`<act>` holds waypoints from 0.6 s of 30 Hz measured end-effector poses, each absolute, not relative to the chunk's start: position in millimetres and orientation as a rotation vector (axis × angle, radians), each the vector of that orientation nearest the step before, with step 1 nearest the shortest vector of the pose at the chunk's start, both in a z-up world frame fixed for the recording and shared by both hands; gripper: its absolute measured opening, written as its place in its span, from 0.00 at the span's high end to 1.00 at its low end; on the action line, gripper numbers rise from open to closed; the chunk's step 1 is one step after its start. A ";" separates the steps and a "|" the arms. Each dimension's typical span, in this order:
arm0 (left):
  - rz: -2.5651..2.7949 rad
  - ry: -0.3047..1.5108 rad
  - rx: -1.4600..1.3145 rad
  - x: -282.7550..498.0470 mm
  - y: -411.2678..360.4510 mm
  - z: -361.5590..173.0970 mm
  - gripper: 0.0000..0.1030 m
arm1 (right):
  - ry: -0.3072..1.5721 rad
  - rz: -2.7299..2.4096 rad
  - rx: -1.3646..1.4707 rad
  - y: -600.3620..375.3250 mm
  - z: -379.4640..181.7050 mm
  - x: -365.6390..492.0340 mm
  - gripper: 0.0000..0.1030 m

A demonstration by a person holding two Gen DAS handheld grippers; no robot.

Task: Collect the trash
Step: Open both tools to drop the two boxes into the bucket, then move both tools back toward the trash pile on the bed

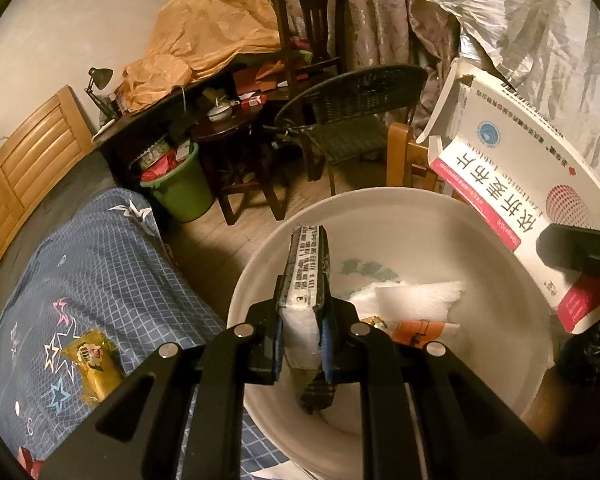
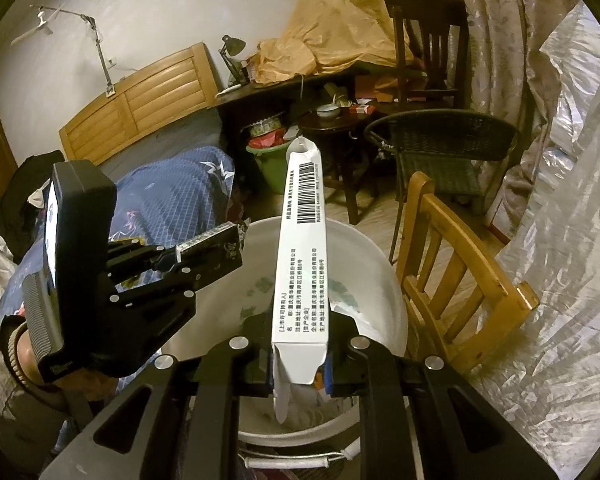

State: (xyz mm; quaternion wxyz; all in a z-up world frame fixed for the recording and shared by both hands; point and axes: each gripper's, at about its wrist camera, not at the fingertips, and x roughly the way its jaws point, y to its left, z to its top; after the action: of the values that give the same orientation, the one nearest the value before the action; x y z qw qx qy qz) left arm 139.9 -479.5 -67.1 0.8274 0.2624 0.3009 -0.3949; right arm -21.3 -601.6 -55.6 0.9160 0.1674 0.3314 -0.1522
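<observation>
The left hand-held gripper (image 1: 303, 334) is closed on a flat dark packet (image 1: 305, 268), whose long axis runs forward along the fingers, directly over the white bucket (image 1: 260, 264). The right hand-held gripper (image 2: 300, 364) clamps a white medicine box (image 2: 300, 256), also pointing forward above the bucket. Both pieces hang over the opening, so I judge that dropping them comes next.

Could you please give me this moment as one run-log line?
left hand-held gripper: shut on small packet | right hand-held gripper: shut on white box | both over white basin | yellow wrapper on bed
</observation>
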 end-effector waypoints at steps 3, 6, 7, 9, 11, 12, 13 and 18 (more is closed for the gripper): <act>-0.835 0.638 0.555 141.3 -480.2 -67.3 0.86 | 0.667 -0.334 0.346 -603.1 -53.2 -20.8 0.70; -0.826 0.637 0.559 141.1 -480.6 -68.5 0.48 | 0.660 -0.340 0.345 -603.5 -50.3 -21.8 0.68; -0.818 0.625 0.560 140.0 -480.3 -68.4 0.35 | 0.658 -0.341 0.345 -603.6 -49.6 -21.7 0.68; -0.825 0.624 0.564 139.1 -479.9 -68.6 0.35 | 0.658 -0.341 0.346 -603.6 -49.3 -21.5 0.68; -0.824 0.624 0.562 139.7 -479.2 -68.1 0.35 | 0.655 -0.342 0.352 -604.7 -48.1 -21.5 0.68; -0.823 0.624 0.559 140.6 -478.6 -67.7 0.35 | 0.651 -0.341 0.355 -604.6 -47.4 -21.8 0.68; -0.822 0.626 0.555 141.2 -478.3 -67.5 0.35 | 0.646 -0.342 0.355 -604.1 -46.4 -22.5 0.68; -0.798 0.625 0.535 142.4 -470.5 -67.7 0.35 | 0.628 -0.357 0.344 -600.3 -43.9 -29.0 0.68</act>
State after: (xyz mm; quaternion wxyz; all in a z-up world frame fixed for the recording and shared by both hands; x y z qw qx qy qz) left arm 142.4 -470.5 -67.7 0.8403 0.2531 0.2956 -0.3774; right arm -29.0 -600.3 -43.9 0.9210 0.1674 0.3059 -0.1739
